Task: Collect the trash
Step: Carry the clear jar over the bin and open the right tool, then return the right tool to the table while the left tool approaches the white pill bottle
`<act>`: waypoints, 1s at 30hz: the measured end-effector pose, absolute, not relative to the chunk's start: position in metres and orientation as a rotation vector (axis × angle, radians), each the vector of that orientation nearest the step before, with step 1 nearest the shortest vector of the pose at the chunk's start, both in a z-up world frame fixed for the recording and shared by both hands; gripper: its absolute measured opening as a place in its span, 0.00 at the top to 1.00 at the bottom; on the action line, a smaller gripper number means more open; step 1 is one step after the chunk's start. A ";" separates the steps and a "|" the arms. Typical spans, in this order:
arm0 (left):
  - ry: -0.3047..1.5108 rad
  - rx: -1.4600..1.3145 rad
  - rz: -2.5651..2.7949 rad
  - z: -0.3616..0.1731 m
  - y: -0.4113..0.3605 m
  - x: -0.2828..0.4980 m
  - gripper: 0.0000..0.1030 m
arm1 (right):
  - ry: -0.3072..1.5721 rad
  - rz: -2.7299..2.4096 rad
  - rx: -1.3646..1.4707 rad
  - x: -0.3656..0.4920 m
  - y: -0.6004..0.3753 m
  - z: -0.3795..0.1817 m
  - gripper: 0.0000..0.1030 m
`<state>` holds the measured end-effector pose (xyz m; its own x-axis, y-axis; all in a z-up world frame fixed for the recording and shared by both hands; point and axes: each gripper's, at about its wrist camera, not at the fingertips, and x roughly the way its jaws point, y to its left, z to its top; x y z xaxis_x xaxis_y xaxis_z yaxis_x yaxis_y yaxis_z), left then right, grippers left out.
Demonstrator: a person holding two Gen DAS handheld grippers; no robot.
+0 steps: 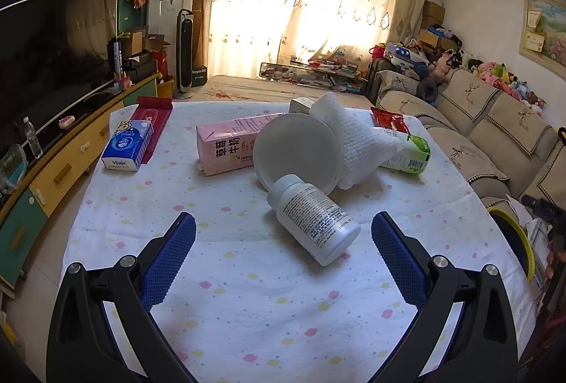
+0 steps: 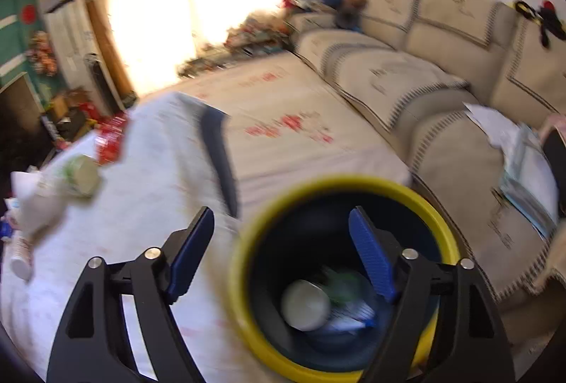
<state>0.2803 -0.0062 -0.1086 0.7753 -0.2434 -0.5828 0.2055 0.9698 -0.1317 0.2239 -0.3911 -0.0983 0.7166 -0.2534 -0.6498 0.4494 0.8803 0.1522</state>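
Observation:
My left gripper is open low over the table's dotted white cloth. A white pill bottle lies on its side just ahead, between the fingertips and untouched. Behind it a white bowl is tipped on edge against a pink milk carton and a crumpled paper towel. A green carton and a red wrapper lie further right. My right gripper is open and empty above a yellow-rimmed dark bin. A white round item and other trash lie inside the bin.
A blue tissue pack and a red box sit at the table's far left. The bin stands off the table's right edge, beside a beige sofa. A television cabinet runs along the left.

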 end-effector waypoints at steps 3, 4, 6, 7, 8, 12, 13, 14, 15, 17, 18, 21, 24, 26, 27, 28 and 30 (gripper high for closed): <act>0.649 -0.049 -0.238 -0.111 -0.009 0.282 0.05 | 0.612 -0.275 0.275 0.252 -0.354 -0.076 0.23; 0.653 -0.044 -0.235 -0.113 -0.010 0.283 0.05 | 0.604 -0.227 0.264 0.264 -0.339 -0.070 0.23; 0.658 -0.039 -0.228 -0.113 -0.013 0.285 0.05 | 0.580 -0.146 0.233 0.283 -0.313 -0.058 0.23; 0.670 -0.040 -0.229 -0.114 -0.015 0.287 0.05 | 0.566 -0.113 0.207 0.292 -0.299 -0.053 0.23; 0.683 -0.044 -0.234 -0.115 -0.016 0.289 0.05 | 0.556 -0.088 0.185 0.299 -0.287 -0.048 0.23; 0.766 -0.069 -0.268 -0.120 -0.026 0.301 0.05 | 0.536 -0.006 0.129 0.315 -0.251 -0.048 0.23; 0.791 -0.069 -0.267 -0.122 -0.031 0.305 0.05 | 0.545 0.005 0.125 0.316 -0.246 -0.053 0.23; 0.806 -0.066 -0.259 -0.125 -0.034 0.308 0.05 | 0.562 0.016 0.124 0.318 -0.243 -0.058 0.23; 0.824 -0.061 -0.247 -0.127 -0.038 0.312 0.05 | 0.583 0.029 0.125 0.319 -0.241 -0.063 0.23; 0.858 -0.051 -0.224 -0.133 -0.047 0.321 0.05 | 0.618 0.041 0.133 0.322 -0.242 -0.072 0.23; 0.867 -0.046 -0.217 -0.135 -0.050 0.324 0.05 | 0.625 0.045 0.142 0.322 -0.243 -0.073 0.23; 0.887 -0.036 -0.180 -0.140 -0.059 0.335 0.05 | 0.596 0.043 0.159 0.317 -0.248 -0.067 0.23; 0.913 -0.050 -0.153 -0.144 -0.062 0.346 0.05 | 0.596 0.056 0.167 0.317 -0.248 -0.065 0.23; 0.941 -0.057 -0.140 -0.149 -0.065 0.355 0.05 | 0.602 0.065 0.165 0.318 -0.246 -0.066 0.23; 0.951 -0.057 -0.132 -0.151 -0.066 0.357 0.07 | 0.604 0.070 0.163 0.318 -0.245 -0.066 0.23; 0.961 -0.056 -0.119 -0.153 -0.067 0.360 0.11 | 0.605 0.074 0.161 0.317 -0.244 -0.066 0.23; 0.974 -0.057 -0.097 -0.156 -0.068 0.364 0.14 | 0.607 0.083 0.155 0.317 -0.241 -0.067 0.23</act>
<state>0.3645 -0.0676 -0.1557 0.5582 -0.1083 -0.8226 0.0567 0.9941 -0.0924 0.3169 -0.2413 -0.0671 0.8182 0.1230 -0.5616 -0.0321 0.9851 0.1690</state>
